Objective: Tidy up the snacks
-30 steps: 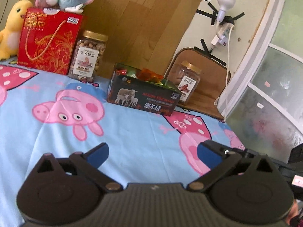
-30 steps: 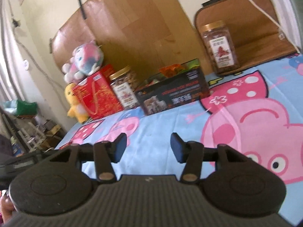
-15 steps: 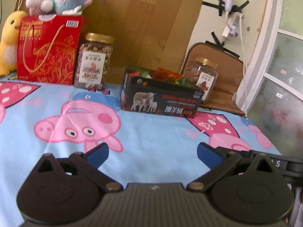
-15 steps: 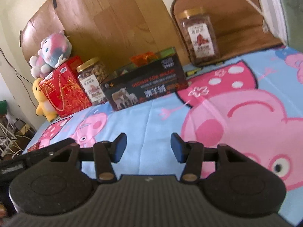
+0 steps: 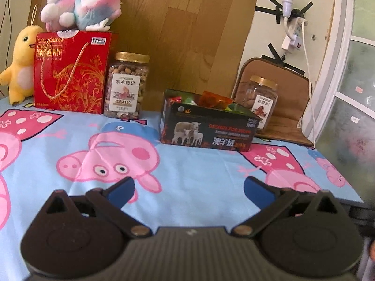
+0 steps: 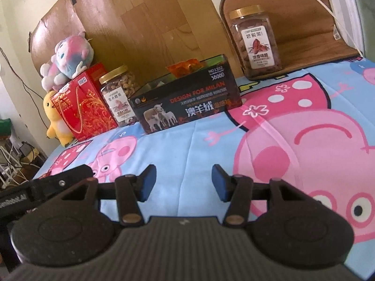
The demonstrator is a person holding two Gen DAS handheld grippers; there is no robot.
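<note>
Both tongs, left (image 5: 188, 187) and right (image 6: 184, 182), gape empty; the black snack box (image 6: 187, 104) lies ahead, long side facing, nearer the right tongs' line.

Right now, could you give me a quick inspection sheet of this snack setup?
Surface: cartoon-pig cloth, bare in front.
Job's things: black box holding snack packets; cashew jar beside red gift bag; second jar on brown cushion.
Clutter: yellow duck plush; pink plush atop the bag.
Grippers: left gripper and right gripper open, empty.
Cables: white cord from taped power strip.
Surroundings: wooden panel, window.
</note>
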